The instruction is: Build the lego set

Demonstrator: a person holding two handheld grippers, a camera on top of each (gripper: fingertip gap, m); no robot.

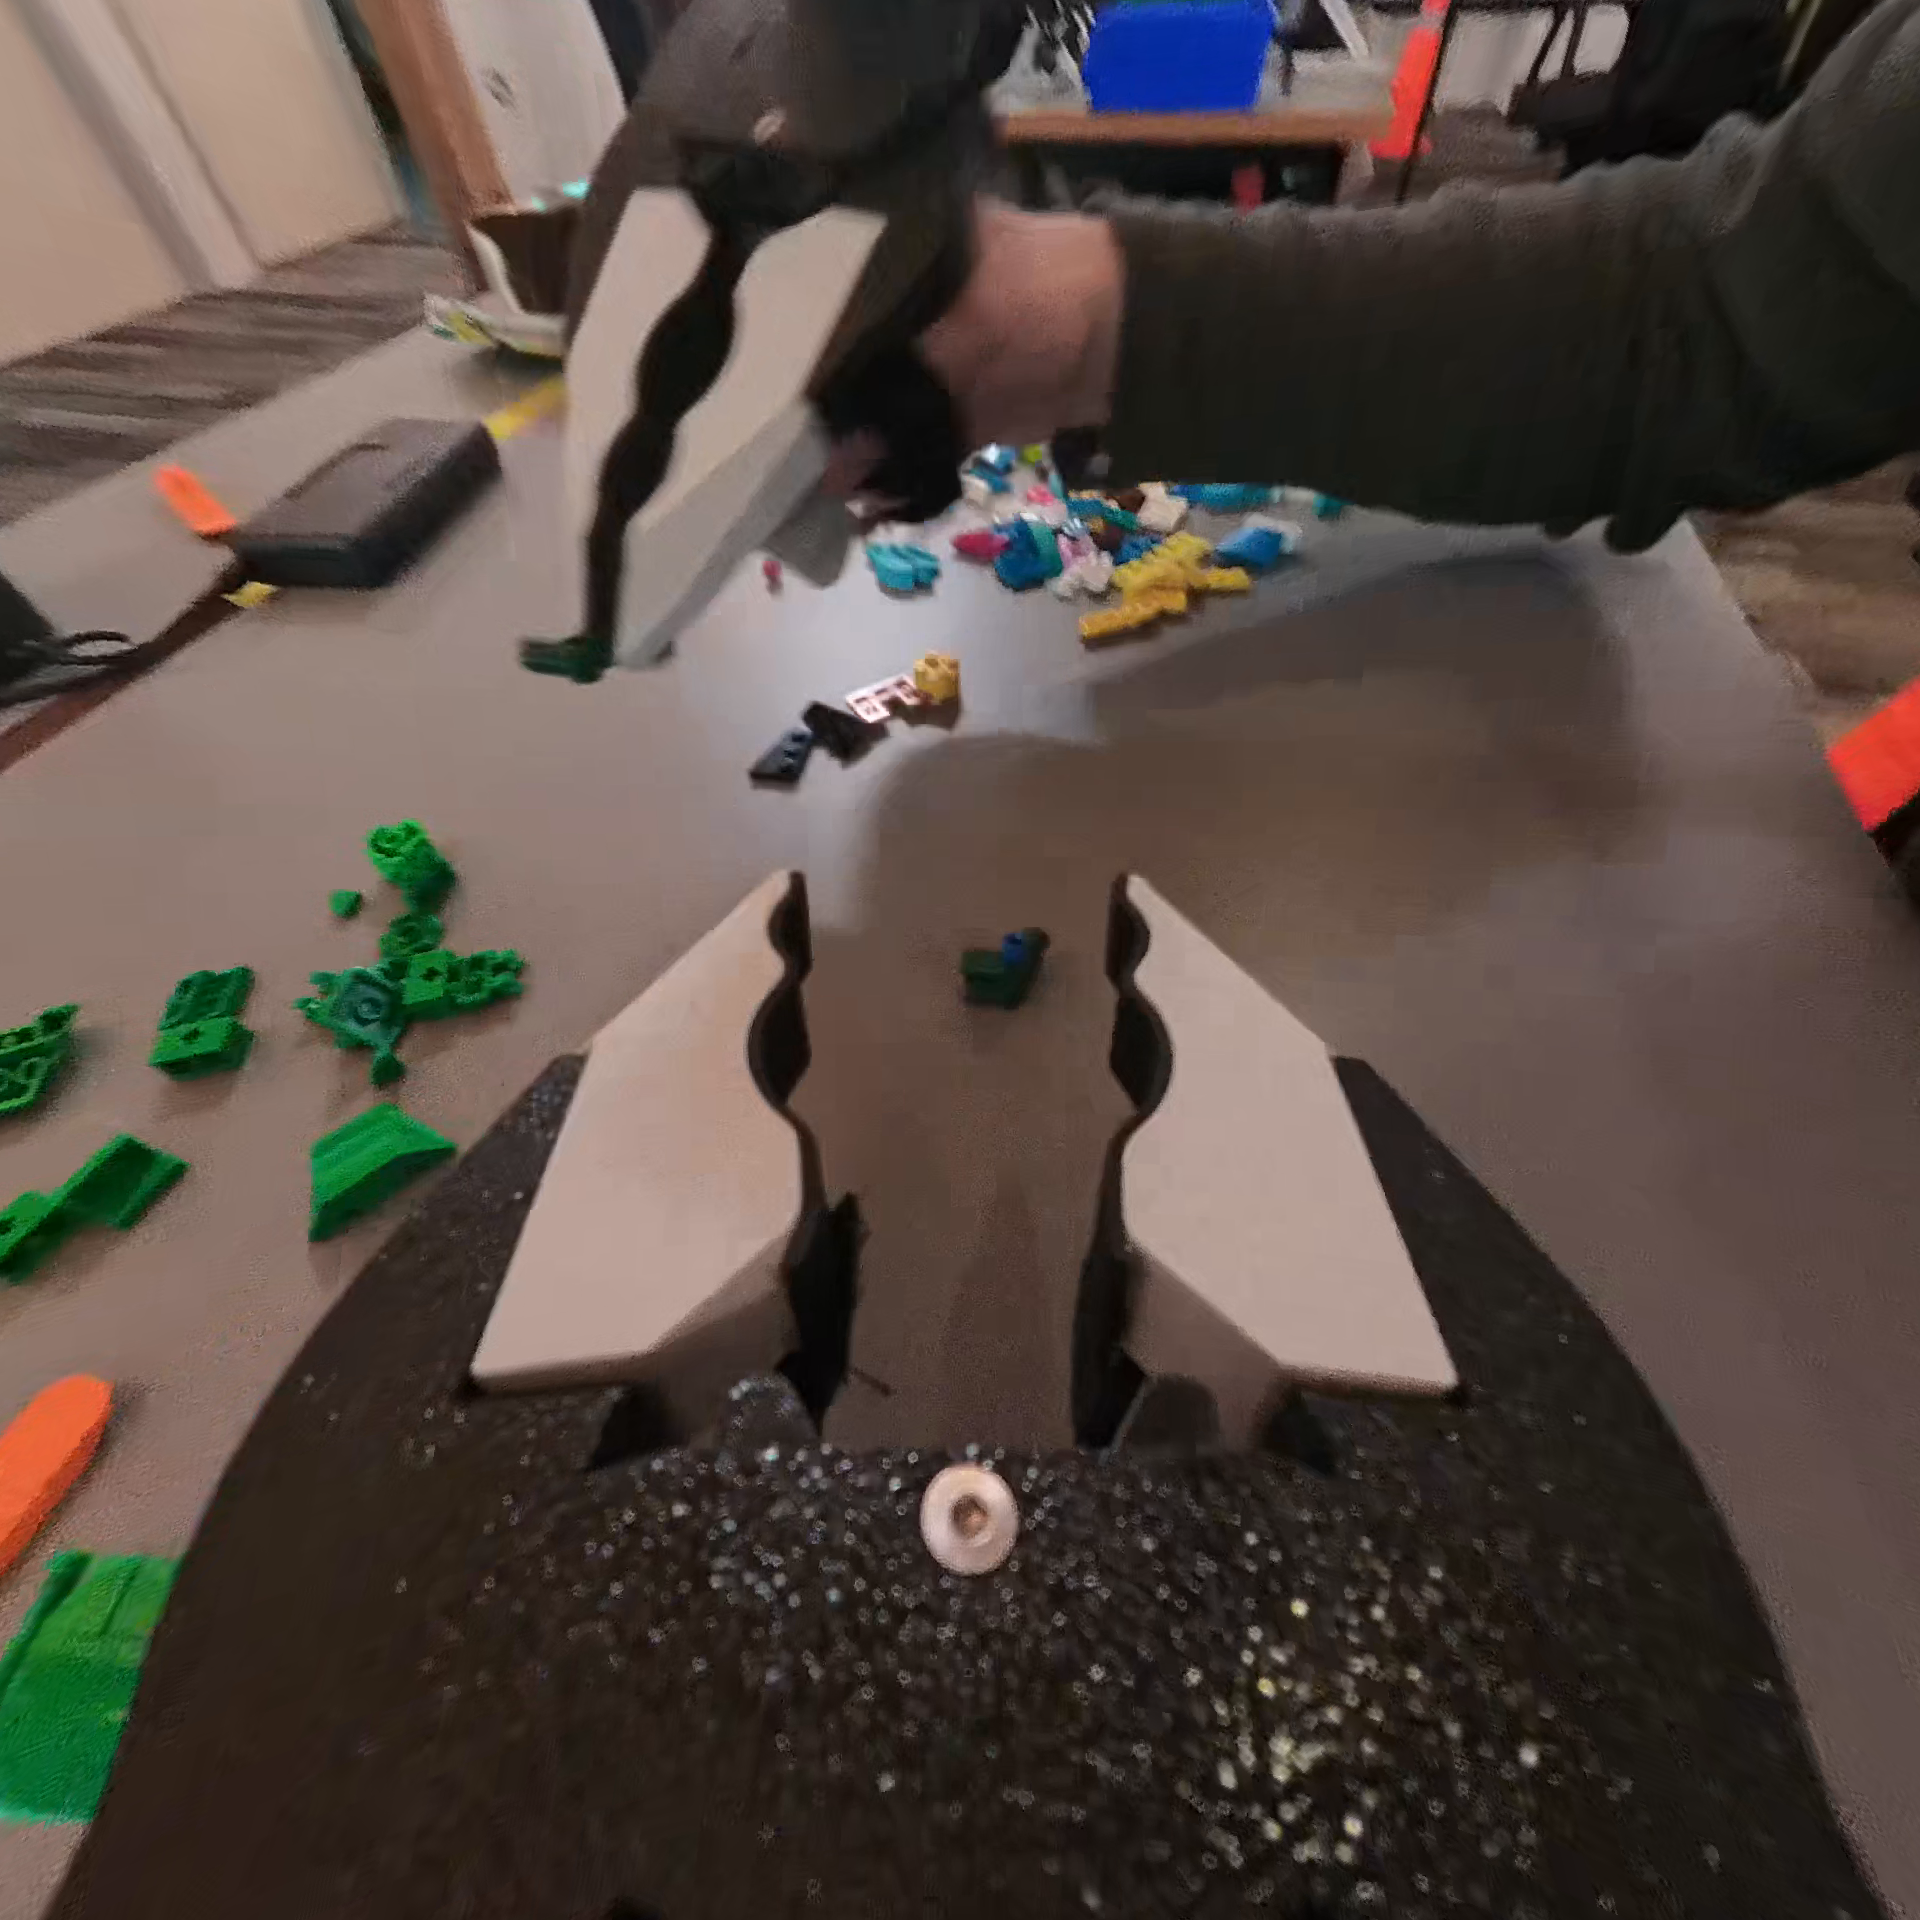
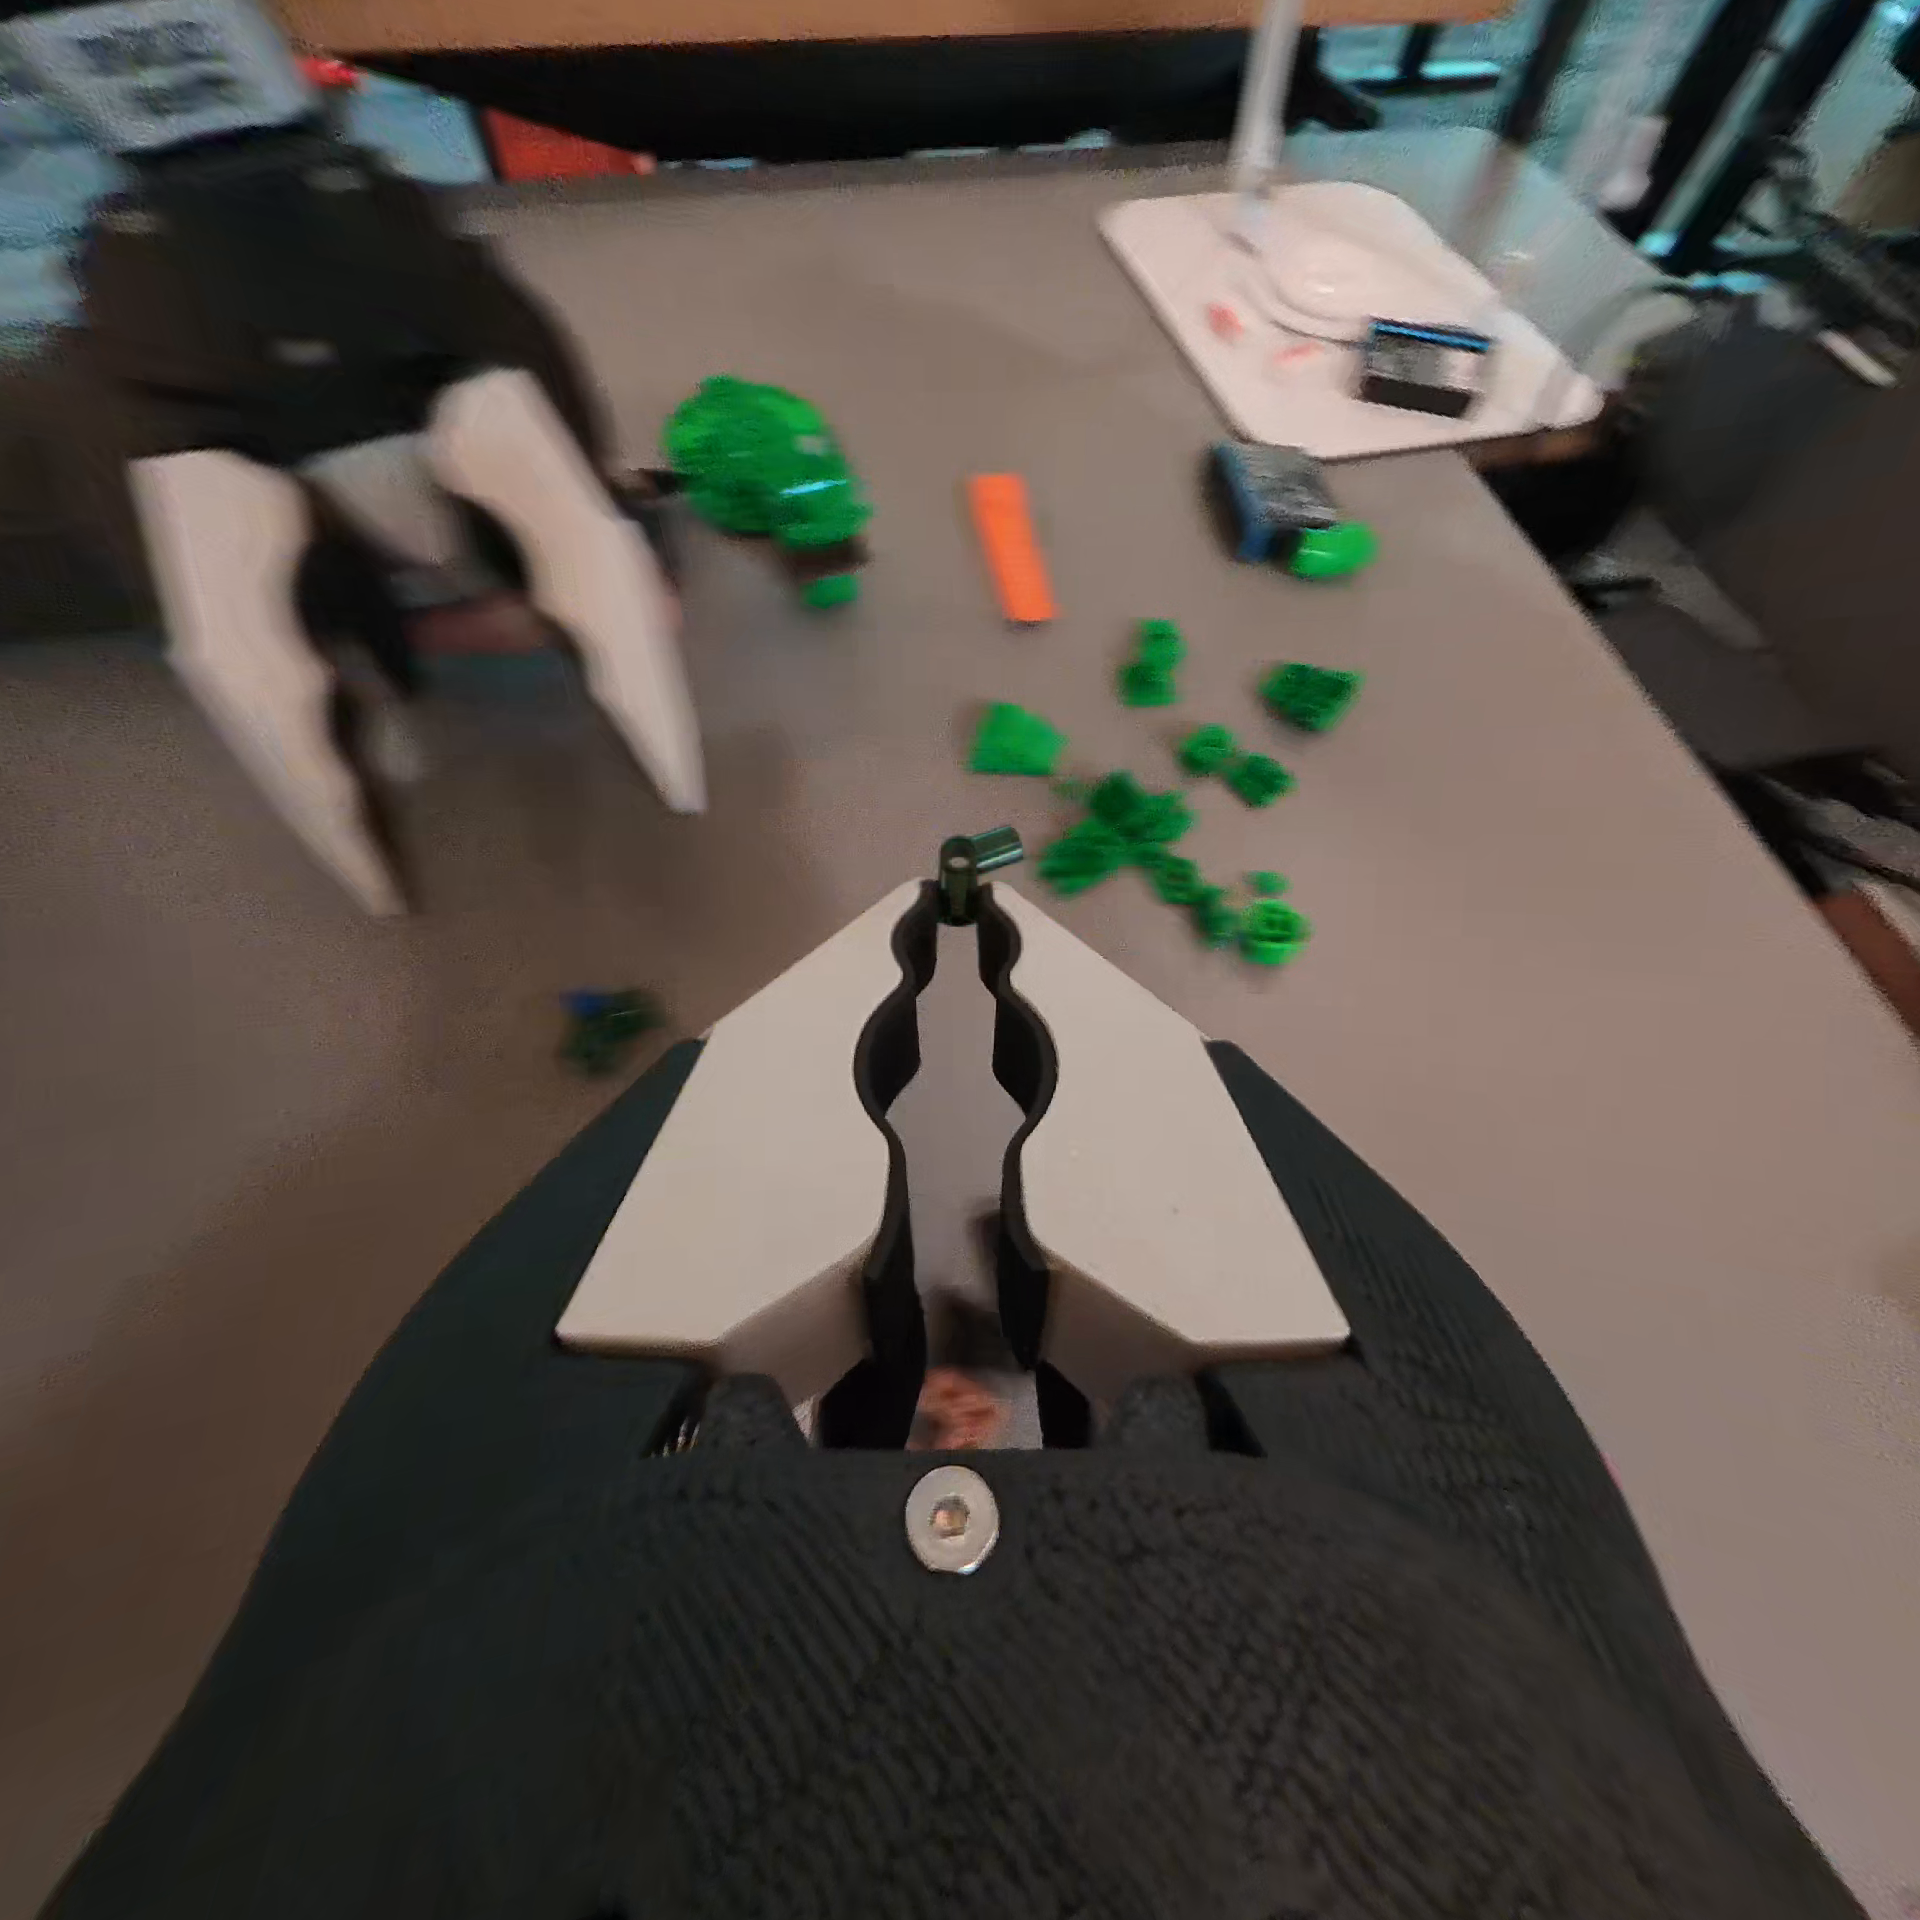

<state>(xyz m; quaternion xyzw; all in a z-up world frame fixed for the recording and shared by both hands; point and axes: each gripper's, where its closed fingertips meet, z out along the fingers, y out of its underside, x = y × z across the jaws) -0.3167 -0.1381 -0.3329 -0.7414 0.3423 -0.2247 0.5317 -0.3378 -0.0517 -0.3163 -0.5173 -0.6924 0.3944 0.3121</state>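
Two tools: right tool (image 2: 956,902) pinches a dark green piece (image 2: 971,868) (tips only); left tool (image 1: 956,914) gapes wide.

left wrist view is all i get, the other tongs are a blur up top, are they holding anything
Observer: Yes. The right tongs are shut on a small dark green connector piece, pinched at the very tips.
Operator: what shape is it, just a smear here
Observer: A short stem held between the tips, with a stubby tube angled off its top toward the right.
Operator: anything on the table outside my frame
Observer: A white lamp base sits past the loose green pieces, with a small black box on it.
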